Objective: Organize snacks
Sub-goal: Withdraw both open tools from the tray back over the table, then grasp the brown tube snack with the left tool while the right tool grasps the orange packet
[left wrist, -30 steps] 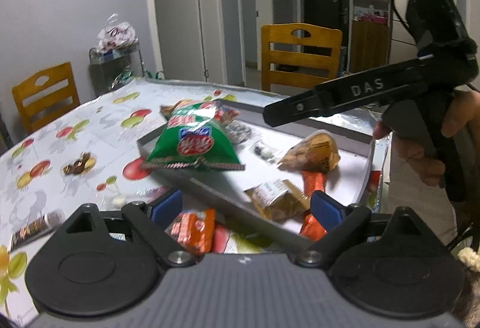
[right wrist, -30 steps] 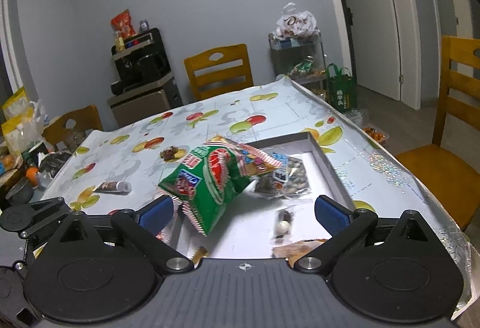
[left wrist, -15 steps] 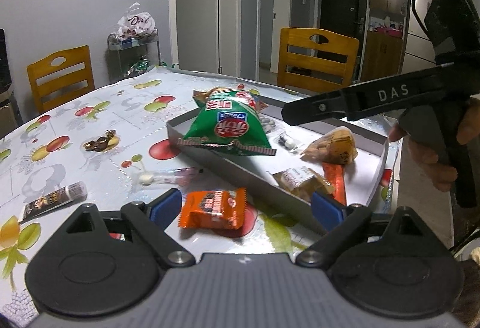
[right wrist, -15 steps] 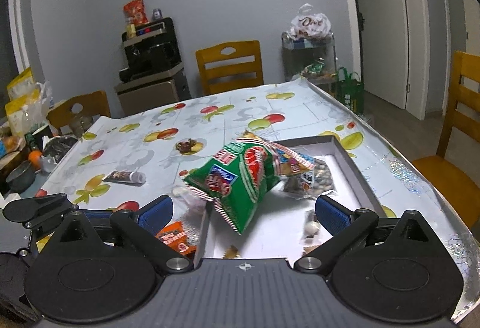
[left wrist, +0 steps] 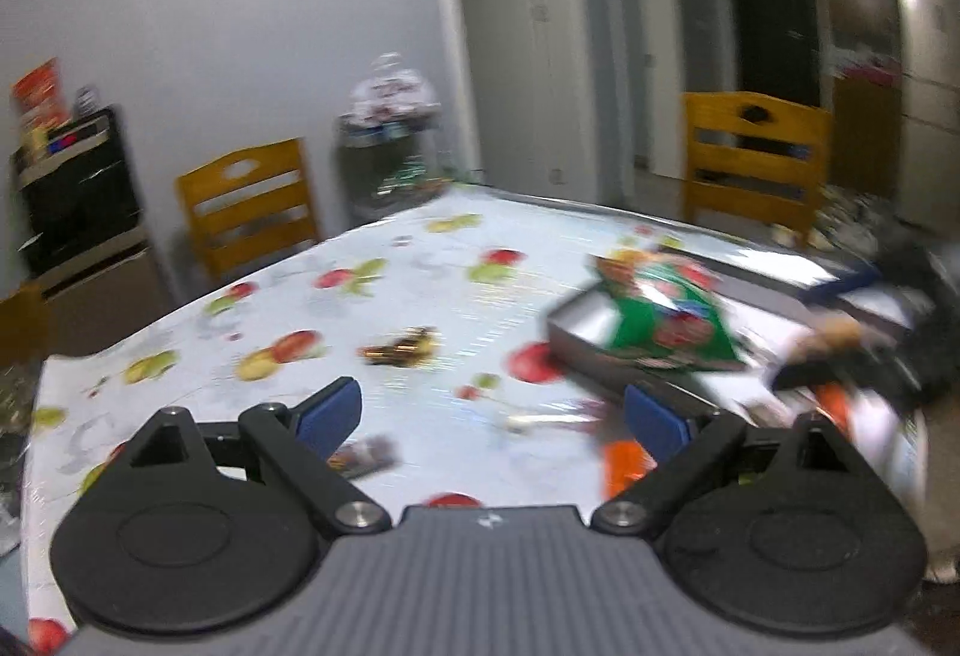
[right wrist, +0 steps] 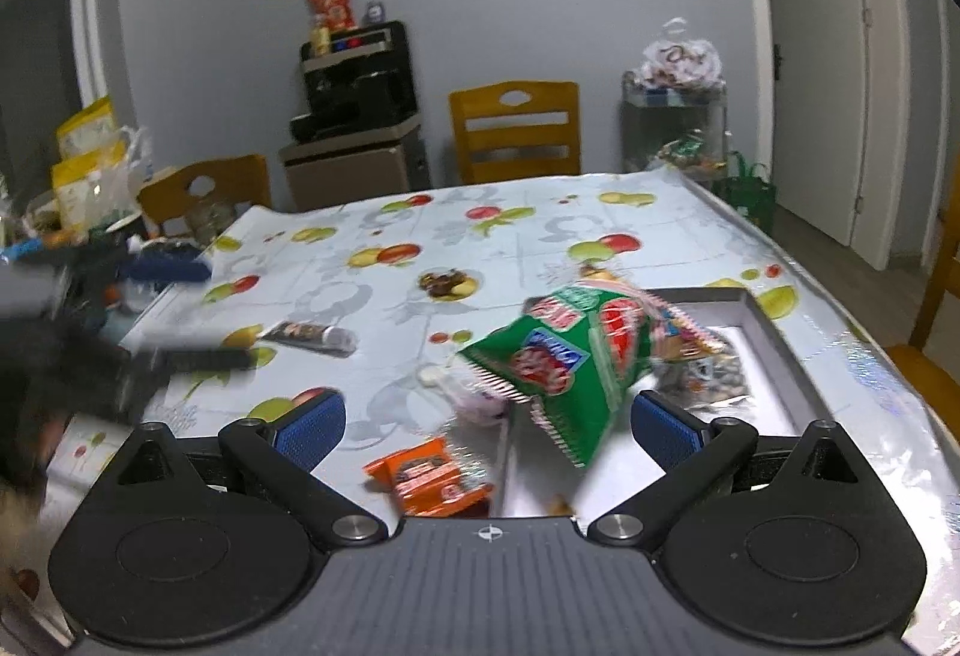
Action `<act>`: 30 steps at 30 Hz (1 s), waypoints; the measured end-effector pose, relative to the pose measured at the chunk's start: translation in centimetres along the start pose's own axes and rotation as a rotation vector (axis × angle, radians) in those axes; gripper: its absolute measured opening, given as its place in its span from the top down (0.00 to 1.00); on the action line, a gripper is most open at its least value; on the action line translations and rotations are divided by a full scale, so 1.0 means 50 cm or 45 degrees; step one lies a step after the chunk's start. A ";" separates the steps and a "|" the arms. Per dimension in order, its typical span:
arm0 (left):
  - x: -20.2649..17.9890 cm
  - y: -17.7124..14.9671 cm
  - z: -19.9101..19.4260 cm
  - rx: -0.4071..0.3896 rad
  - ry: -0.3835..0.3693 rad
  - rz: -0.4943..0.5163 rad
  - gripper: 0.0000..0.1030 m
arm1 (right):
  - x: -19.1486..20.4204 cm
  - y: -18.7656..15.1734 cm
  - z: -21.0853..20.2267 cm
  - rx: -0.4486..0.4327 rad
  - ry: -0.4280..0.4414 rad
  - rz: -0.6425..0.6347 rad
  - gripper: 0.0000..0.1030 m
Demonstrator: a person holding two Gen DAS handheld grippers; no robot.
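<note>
A grey tray on the fruit-print table holds a green chip bag that leans over its left rim, plus smaller packets. An orange packet, a pale candy, a dark tube-shaped bar and a chocolate cluster lie on the table left of the tray. My right gripper is open and empty above the orange packet. My left gripper is open and empty over the table; the tray, green bag, orange packet, dark bar and chocolate cluster show blurred.
Wooden chairs stand around the table. A black appliance on a cabinet and a cart with bags stand at the far wall. Clutter lies at the table's left end. The left gripper shows blurred at left in the right wrist view.
The left gripper has swung left, so the tray now sits at its right. The right gripper has drawn back and left, bringing the orange packet into view. Both stay open.
</note>
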State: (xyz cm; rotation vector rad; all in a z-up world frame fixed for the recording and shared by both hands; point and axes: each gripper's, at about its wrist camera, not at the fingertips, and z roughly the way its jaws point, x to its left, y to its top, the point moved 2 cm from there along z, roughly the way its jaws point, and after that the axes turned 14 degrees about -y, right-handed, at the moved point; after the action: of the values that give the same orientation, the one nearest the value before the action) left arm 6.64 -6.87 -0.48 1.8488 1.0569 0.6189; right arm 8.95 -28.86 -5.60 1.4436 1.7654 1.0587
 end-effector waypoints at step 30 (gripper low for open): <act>0.293 -0.068 0.311 0.221 0.572 -0.501 0.05 | 0.154 -0.045 0.115 0.207 0.167 -0.267 0.00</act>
State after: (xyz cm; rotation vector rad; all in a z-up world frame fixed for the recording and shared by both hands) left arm 24.44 -0.51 -11.01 1.6090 1.7669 0.7381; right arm 11.12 -20.36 -10.19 1.2710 2.0873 0.9364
